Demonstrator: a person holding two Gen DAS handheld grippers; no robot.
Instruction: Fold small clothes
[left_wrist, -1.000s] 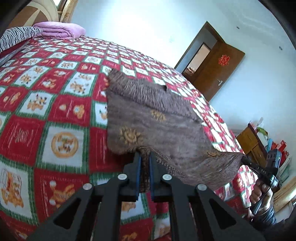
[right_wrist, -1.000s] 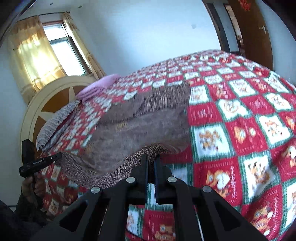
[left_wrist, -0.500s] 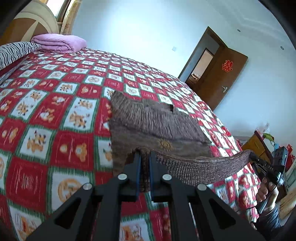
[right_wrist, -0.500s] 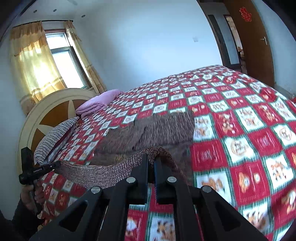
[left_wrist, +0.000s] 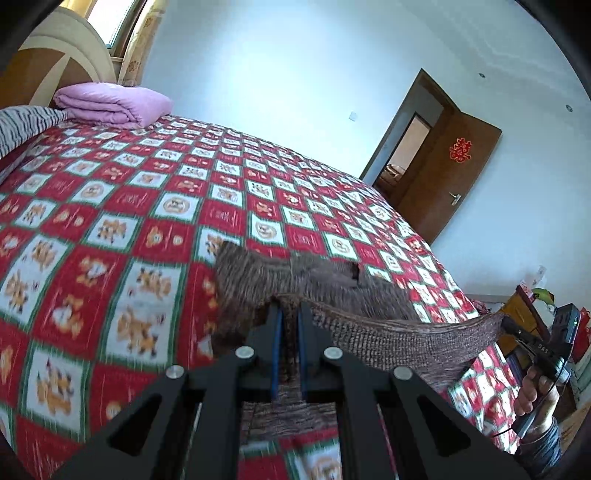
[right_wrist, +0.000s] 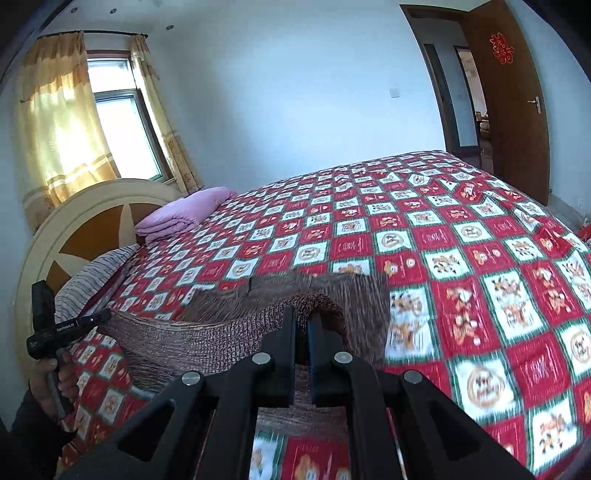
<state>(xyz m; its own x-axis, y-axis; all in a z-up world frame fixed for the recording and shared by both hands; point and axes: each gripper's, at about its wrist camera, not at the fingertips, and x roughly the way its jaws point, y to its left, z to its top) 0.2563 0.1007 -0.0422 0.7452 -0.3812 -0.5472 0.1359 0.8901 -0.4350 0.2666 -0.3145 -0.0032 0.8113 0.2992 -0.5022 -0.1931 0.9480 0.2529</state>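
Note:
A small brown knitted garment (left_wrist: 388, 336) lies partly on the red checked bedspread (left_wrist: 122, 221). My left gripper (left_wrist: 287, 314) is shut on one corner of its near hem. My right gripper (right_wrist: 302, 317) is shut on the other corner; it also shows at the right of the left wrist view (left_wrist: 506, 325). The hem hangs stretched between the two grippers, lifted above the bed. The far part of the garment (right_wrist: 321, 288) rests on the bedspread beyond the hem. The left gripper appears at the left of the right wrist view (right_wrist: 105, 315).
A folded pink quilt (left_wrist: 110, 105) and a striped pillow (right_wrist: 92, 273) lie by the headboard (right_wrist: 74, 221). A brown door (left_wrist: 443, 177) stands open past the bed's far side. A window with yellow curtains (right_wrist: 66, 122) is behind the headboard.
Both grippers have lifted the near hem and carried it forward over the garment toward its far edge. Less of the garment's flat body shows now.

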